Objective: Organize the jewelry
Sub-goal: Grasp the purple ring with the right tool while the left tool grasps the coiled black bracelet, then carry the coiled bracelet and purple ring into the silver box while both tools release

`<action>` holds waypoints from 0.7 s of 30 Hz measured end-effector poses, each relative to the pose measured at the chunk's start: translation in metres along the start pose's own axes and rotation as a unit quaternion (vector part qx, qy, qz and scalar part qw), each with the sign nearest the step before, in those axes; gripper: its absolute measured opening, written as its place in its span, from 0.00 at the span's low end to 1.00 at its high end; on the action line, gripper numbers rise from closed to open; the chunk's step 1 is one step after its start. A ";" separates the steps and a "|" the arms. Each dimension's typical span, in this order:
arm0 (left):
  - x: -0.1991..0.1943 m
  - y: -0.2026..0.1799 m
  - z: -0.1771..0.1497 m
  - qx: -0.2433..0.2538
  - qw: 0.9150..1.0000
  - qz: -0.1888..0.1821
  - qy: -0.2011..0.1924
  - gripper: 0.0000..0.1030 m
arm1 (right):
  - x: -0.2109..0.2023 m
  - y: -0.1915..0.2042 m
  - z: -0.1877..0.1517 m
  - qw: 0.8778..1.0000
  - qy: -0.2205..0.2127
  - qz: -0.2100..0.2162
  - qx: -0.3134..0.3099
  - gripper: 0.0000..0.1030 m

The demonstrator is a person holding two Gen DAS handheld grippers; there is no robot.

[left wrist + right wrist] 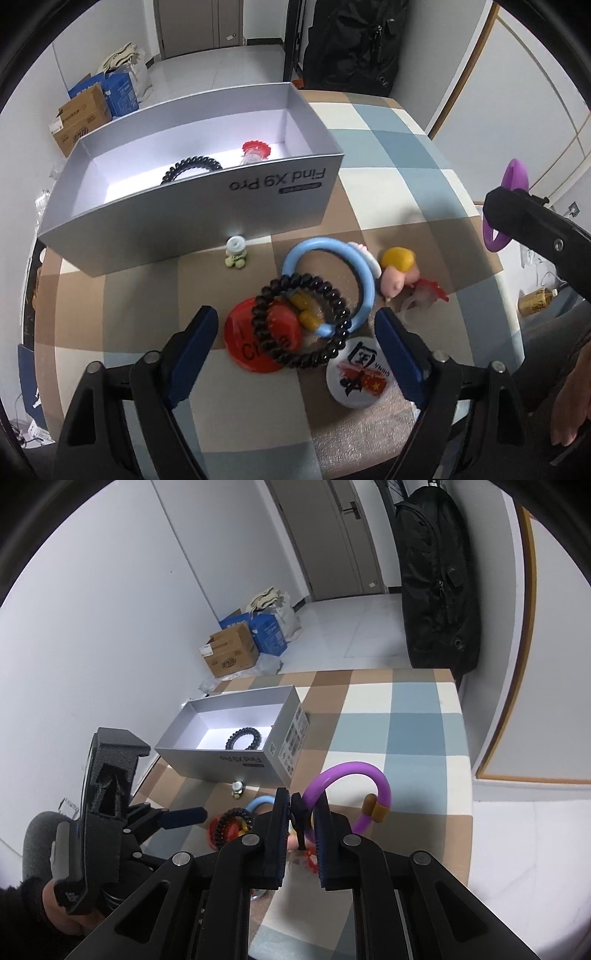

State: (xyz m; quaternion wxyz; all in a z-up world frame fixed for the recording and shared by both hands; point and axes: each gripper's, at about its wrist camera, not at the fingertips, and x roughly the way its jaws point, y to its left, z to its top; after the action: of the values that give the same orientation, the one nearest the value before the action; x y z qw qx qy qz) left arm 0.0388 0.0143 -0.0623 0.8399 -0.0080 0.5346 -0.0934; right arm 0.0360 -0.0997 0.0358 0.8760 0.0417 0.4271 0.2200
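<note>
Right tongs [301, 821] gripped purple bracelet [354, 775]; left tongs [295, 328] hung wide over black bead bracelet [301, 325]. Best carried level above silver box [221, 753] rim before letting go.

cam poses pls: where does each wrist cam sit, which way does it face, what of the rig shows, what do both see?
Left wrist: above the left gripper, looking down at black bead bracelet, blue ring; open fingers show.
Right wrist: behind the right gripper, raised, facing the door; fingers shut on purple ring; left hand shows.
Shared: silver box, checked tablecloth.
</note>
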 end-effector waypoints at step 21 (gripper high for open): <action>-0.011 0.026 0.001 -0.060 0.997 -0.045 -0.010 0.06 | -0.001 0.007 0.007 1.000 -0.010 -0.028 0.011 0.11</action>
State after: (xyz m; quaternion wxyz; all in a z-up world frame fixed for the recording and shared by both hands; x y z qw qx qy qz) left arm 0.0387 0.0414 -0.0551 0.8379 -0.0838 0.5302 -0.0988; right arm 0.0381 -0.0928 0.0429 0.8857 0.0419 0.4213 0.1906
